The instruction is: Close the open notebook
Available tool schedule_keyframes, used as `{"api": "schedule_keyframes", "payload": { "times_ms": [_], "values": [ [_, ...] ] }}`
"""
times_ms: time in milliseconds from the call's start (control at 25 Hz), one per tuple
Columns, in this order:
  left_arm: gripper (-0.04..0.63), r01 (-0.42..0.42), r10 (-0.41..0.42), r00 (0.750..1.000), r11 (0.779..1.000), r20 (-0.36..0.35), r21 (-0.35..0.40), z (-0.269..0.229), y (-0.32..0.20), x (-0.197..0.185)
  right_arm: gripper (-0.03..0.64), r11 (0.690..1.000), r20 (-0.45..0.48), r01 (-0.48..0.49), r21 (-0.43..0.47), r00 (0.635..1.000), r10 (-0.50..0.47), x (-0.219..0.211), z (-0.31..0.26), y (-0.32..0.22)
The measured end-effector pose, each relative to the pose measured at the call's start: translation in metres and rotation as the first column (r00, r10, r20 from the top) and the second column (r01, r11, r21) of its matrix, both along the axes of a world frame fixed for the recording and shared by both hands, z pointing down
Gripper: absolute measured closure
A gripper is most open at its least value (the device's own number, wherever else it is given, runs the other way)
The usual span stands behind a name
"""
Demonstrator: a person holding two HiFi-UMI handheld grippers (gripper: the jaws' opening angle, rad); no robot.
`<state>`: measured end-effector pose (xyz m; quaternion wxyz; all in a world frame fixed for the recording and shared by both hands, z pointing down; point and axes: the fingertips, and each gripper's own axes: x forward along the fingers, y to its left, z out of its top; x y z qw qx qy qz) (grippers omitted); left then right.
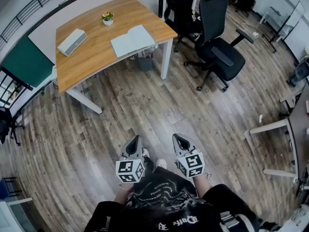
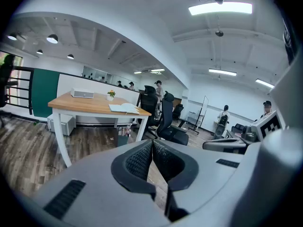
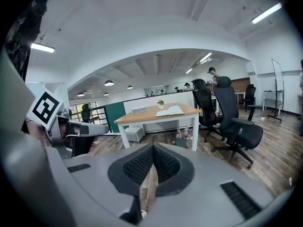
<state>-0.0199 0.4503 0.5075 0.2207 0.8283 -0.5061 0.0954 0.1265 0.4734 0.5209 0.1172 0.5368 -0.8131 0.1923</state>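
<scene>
Open notebook (image 1: 133, 40) on table (image 1: 91, 57) with plant (image 1: 107, 18) and grey box (image 1: 72, 42), office chair (image 1: 219, 52) alongside, left claw (image 1: 136, 138) and right claw (image 1: 177, 137) closed, empty

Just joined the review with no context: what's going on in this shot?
A person stands on the wood floor with a gripper in each hand. The left gripper and the right gripper are both shut and empty, held low in front of the body and well short of the table. The open notebook lies flat on the tabletop, at the end nearer the office chairs, untouched. A small potted plant and a white box share the top. The closing has not started yet.
</scene>
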Motion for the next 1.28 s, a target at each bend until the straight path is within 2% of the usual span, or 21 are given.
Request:
{"api": "schedule_keyframes", "payload": {
  "times_ms": [400, 600, 680, 720, 760, 800, 840, 1280],
  "values": [
    [0.572, -0.019, 0.018, 1.000, 0.999, 0.012, 0.043, -0.008, 0.011, -0.020, 0.612, 1.000, -0.016, 0.017, 0.023, 1.000, -0.017, -0.028, -0.001, 0.012],
    [0.571, -0.019, 0.018, 1.000, 0.998, 0.016, 0.066, -0.010, 0.000, -0.039, 0.605, 0.997, 0.035, -0.057, 0.056, 0.998, 0.056, -0.031, -0.010, -0.007],
    [0.570, -0.030, 0.029, 0.999, 0.996, 0.017, 0.084, -0.012, -0.005, -0.046, 0.429, 0.997, 0.058, -0.042, 0.064, 0.998, 0.038, -0.038, -0.014, -0.013],
    [0.564, -0.041, 0.040, 0.999, 0.995, 0.014, 0.093, -0.013, -0.007, -0.048, 0.385, 0.997, 0.064, -0.039, 0.067, 0.997, 0.035, -0.040, -0.016, -0.016],
    [0.511, -0.055, 0.054, 0.998, 0.993, 0.010, 0.103, -0.014, -0.010, -0.050, 0.352, 0.997, 0.064, -0.042, 0.069, 0.997, 0.038, -0.042, -0.017, -0.020],
    [0.387, -0.070, 0.070, 0.998, 0.991, 0.006, 0.113, -0.016, -0.013, -0.051, 0.322, 0.996, 0.060, -0.046, 0.071, 0.997, 0.042, -0.043, -0.018, -0.024],
    [0.322, -0.083, 0.084, 0.996, 0.989, 0.004, 0.122, -0.017, -0.016, -0.052, 0.306, 0.996, 0.054, -0.052, 0.075, 0.997, 0.048, -0.045, -0.019, -0.028],
    [0.304, -0.174, 0.176, 0.984, 0.976, -0.002, 0.131, -0.017, -0.059, -0.080, 0.285, 0.991, -0.025, -0.091, 0.095, 0.995, 0.093, -0.072, -0.019, -0.068]
  ]
}}
